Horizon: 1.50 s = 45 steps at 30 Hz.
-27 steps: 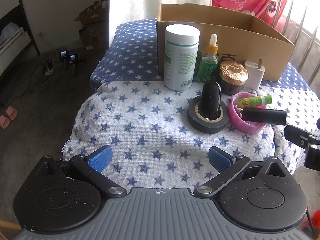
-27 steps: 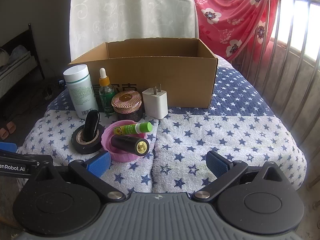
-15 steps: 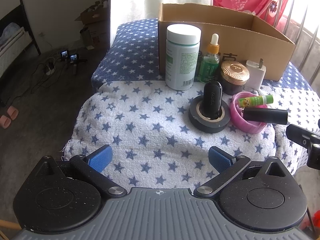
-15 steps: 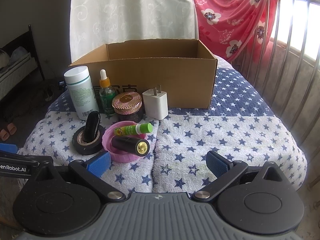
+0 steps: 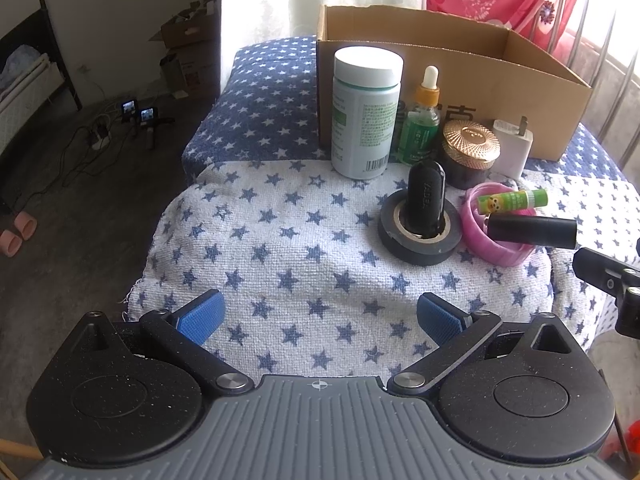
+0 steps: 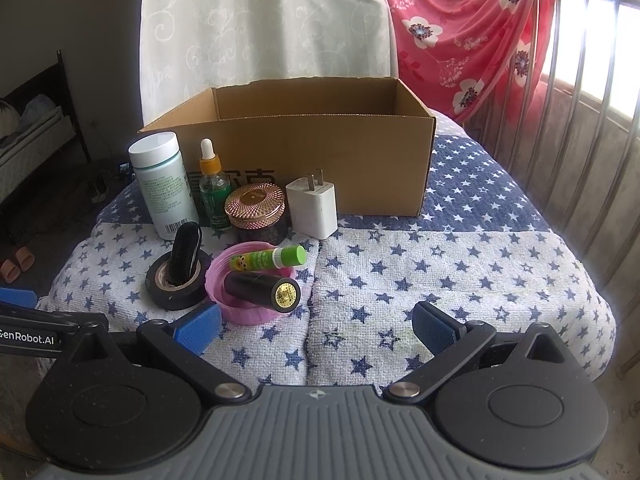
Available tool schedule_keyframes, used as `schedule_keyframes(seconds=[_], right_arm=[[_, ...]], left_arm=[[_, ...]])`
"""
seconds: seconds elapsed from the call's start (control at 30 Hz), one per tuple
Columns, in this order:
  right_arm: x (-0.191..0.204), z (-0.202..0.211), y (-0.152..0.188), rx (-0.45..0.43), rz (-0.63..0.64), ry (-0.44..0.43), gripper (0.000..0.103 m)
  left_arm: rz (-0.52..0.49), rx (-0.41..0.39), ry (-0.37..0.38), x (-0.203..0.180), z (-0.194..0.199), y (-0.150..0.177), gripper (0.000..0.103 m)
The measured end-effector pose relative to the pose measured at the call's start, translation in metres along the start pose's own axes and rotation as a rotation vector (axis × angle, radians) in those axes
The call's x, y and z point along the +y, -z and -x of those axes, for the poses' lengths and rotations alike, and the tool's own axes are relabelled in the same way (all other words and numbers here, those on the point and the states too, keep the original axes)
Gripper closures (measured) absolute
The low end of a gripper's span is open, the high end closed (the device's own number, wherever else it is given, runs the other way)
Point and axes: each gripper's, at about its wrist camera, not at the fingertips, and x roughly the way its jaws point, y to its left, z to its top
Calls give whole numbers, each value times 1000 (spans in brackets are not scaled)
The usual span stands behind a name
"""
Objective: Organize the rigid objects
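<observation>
An open cardboard box (image 6: 352,164) stands at the back of the star-patterned cloth. In front of it are a white pill bottle (image 5: 366,112), a green dropper bottle (image 5: 422,124), a dark jar with a rose-gold lid (image 5: 470,148) and a white charger plug (image 6: 314,208). Nearer, a black oblong device (image 5: 425,198) stands inside a roll of black tape (image 5: 420,236). A pink ring (image 6: 248,286) carries a green lip balm (image 6: 268,259) and a black tube (image 6: 262,290). My left gripper (image 5: 320,316) and right gripper (image 6: 316,322) hang open and hold nothing, short of the objects.
A metal railing (image 6: 580,92) with a red floral cloth (image 6: 464,36) runs along the right. A white curtain (image 6: 260,20) hangs behind the box. Left of the bed the floor holds cables, slippers (image 5: 18,234) and cardboard boxes (image 5: 188,36).
Both views have shifted only slightly, with the objects drifting a little right and down. Nothing was grasped or moved.
</observation>
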Motion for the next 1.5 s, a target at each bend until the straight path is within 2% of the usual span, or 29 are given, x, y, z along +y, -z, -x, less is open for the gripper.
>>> schedule_keyframes(seconds=[1.5], right_arm=[[1, 1, -2, -6, -3, -2, 0]], left_arm=[[-2, 6, -4, -1, -2, -1, 0]])
